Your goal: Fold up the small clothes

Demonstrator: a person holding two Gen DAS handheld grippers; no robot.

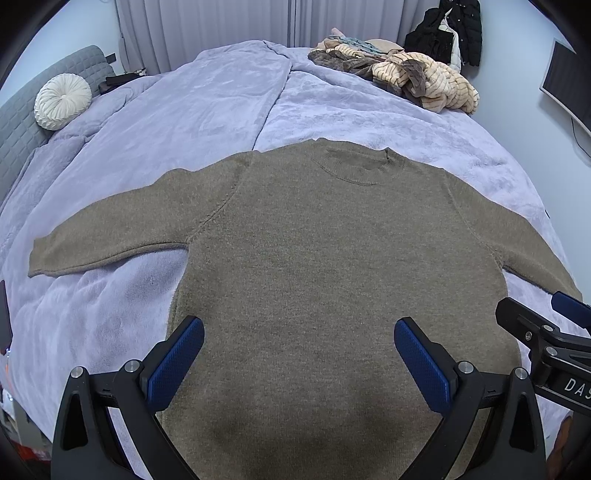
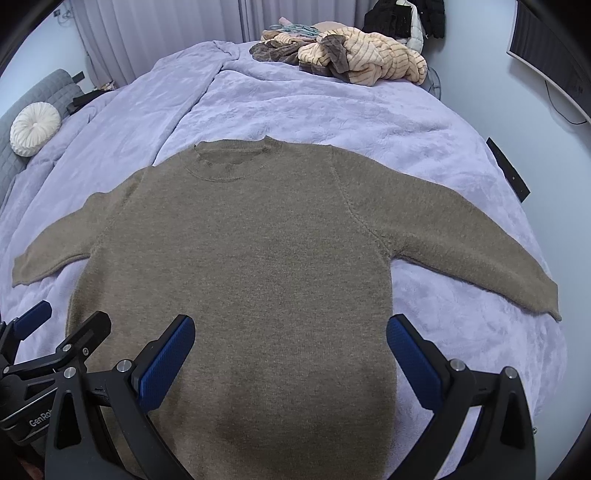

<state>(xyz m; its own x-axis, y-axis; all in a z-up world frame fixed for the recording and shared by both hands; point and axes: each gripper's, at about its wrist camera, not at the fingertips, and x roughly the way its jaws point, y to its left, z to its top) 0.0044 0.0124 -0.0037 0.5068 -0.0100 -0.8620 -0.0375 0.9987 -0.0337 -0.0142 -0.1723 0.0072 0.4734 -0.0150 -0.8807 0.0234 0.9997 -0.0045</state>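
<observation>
While both grippers hover, the brown sweater [image 1: 325, 258] lies flat.
Left gripper [image 1: 299, 354] and right gripper [image 2: 291, 350] gape above its hem; bare blanket [image 1: 221, 99] beyond.

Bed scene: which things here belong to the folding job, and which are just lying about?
Belongs to the job:
- brown sweater, spread flat, sleeves out
- left claw, open above its hem
- right claw, open too

Lying about:
- heap of striped clothes
- round white cushion
- black jacket
- lilac blanket

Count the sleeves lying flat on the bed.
2. The sweater is spread flat: left sleeve stretches out toward the round pillow side, right sleeve toward the monitor side. Neither is folded in.
</observation>
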